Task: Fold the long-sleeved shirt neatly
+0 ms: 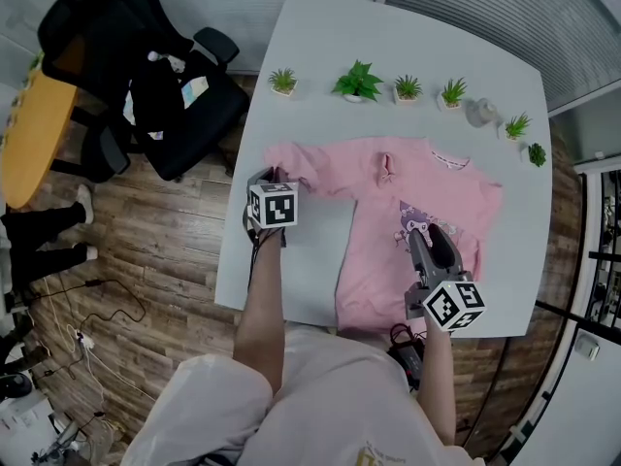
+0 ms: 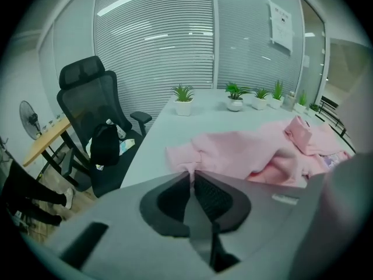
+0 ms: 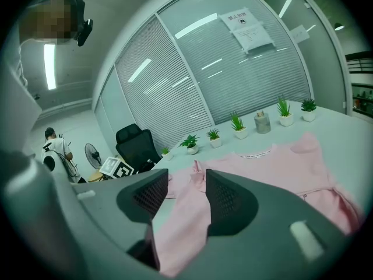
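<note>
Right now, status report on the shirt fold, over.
Left gripper shut on sleeve. Right gripper open over shirt. Potted plants beyond it, clear.

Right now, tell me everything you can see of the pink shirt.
The pink shirt is long-sleeved, soft knit by its look, with a cartoon print on the front and a white-trimmed neckline. It lies spread face up on the pale table, hem at the near edge. One sleeve stretches sideways; the left gripper is shut on its end. A bunched fold, likely the other cuff, rests on the chest. The right gripper hangs open over the body.
</note>
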### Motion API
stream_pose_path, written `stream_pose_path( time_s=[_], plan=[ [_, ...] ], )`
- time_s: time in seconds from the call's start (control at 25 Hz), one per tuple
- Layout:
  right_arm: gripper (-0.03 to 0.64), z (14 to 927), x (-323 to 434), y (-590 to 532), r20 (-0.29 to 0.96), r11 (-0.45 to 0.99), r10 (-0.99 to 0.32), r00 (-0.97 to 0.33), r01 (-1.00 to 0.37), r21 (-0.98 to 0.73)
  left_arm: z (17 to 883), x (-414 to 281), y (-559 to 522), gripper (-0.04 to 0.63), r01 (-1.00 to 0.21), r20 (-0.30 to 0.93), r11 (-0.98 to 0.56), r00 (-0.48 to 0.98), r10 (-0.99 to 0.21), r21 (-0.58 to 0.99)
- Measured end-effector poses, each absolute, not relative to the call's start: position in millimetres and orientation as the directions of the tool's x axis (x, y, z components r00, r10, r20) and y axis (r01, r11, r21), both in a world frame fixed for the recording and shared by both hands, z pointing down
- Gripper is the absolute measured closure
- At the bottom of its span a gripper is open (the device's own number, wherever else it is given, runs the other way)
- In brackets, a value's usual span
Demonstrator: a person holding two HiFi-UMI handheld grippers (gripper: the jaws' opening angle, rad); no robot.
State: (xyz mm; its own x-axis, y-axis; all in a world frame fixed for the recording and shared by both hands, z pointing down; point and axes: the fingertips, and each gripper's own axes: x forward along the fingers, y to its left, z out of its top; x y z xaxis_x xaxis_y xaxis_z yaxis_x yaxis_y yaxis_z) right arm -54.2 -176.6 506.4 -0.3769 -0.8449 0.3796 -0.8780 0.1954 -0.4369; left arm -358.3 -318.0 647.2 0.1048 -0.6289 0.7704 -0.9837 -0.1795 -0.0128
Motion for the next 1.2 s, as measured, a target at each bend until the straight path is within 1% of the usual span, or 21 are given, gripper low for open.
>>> stream_pose_path(
  time_s=[0.2, 0.44, 0.64, 1.0, 1.2],
  plan=[
    [0.419, 504, -55, -181, 0.368, 0.200, -0.849, -0.380, -0.875, -0.441, 627, -381, -321, 0.566, -0.988, 0.740, -0.157, 0.100, -0.665, -0.008],
    [0.419, 501, -53, -184, 0.357, 0.201, -0.853, -0.380, -0.871, -0.448, 595, -425, -321, 0.566, -0.995, 0.701, -0.095, 0.037, -0.712, -0.044],
    [0.420, 496, -51, -188, 0.344, 0.196, -0.861, -0.375, -0.868, -0.456, 579, -450, -316, 0.566, -0.999, 0.692, -0.042, 0.020, -0.721, -0.015],
    [0.420, 491, -32, -186, 0.327, 0.183, -0.874, -0.358, -0.868, -0.462, 556, -453, -306, 0.566, -1.000, 0.659, -0.012, 0.010, -0.752, 0.001],
    [0.425, 485, -11, -181, 0.300, 0.141, -0.896, -0.328, -0.850, -0.508, 539, -432, -306, 0.566, -0.999, 0.623, -0.043, 0.054, -0.781, 0.032]
  ],
)
